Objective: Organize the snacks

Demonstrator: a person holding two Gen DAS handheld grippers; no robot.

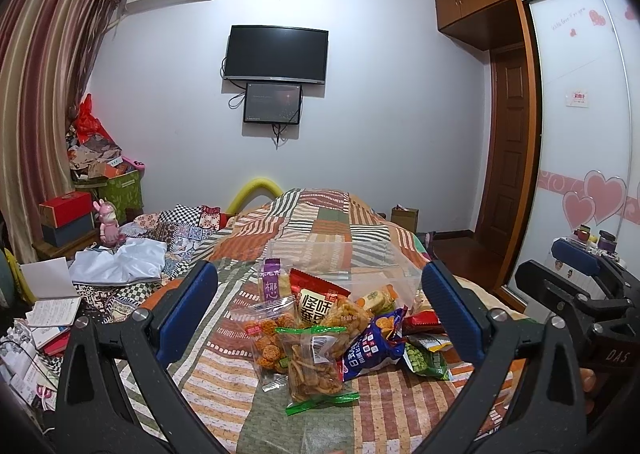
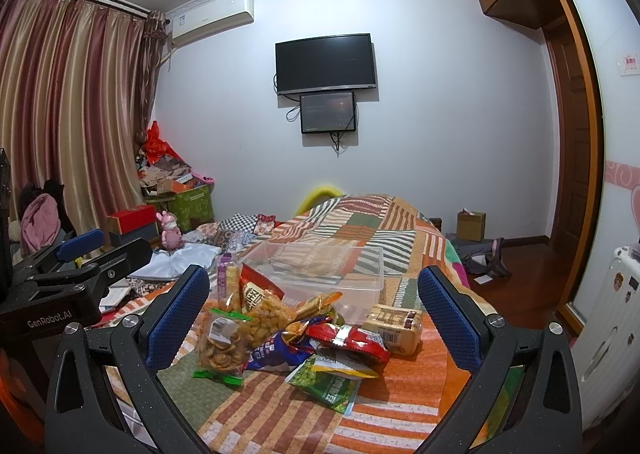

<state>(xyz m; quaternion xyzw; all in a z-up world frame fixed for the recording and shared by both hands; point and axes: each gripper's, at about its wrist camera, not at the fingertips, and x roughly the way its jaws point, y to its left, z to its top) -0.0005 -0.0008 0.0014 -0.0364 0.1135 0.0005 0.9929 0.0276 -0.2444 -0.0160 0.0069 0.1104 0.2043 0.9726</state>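
Both the left gripper (image 1: 320,310) and right gripper (image 2: 314,312) hover with fingers apart over light, crinkly, slippery snack packets (image 2: 296,334), probably best pinched at a sealed edge.

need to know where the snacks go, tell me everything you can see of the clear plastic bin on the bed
The clear plastic bin is a shallow, rectangular, see-through tub with rounded corners and no lid. It sits upright on the patchwork quilt, just behind the snack pile. It looks empty; the quilt's stripes show through its walls. The nearest packets lie against its front wall. Neither gripper touches it.
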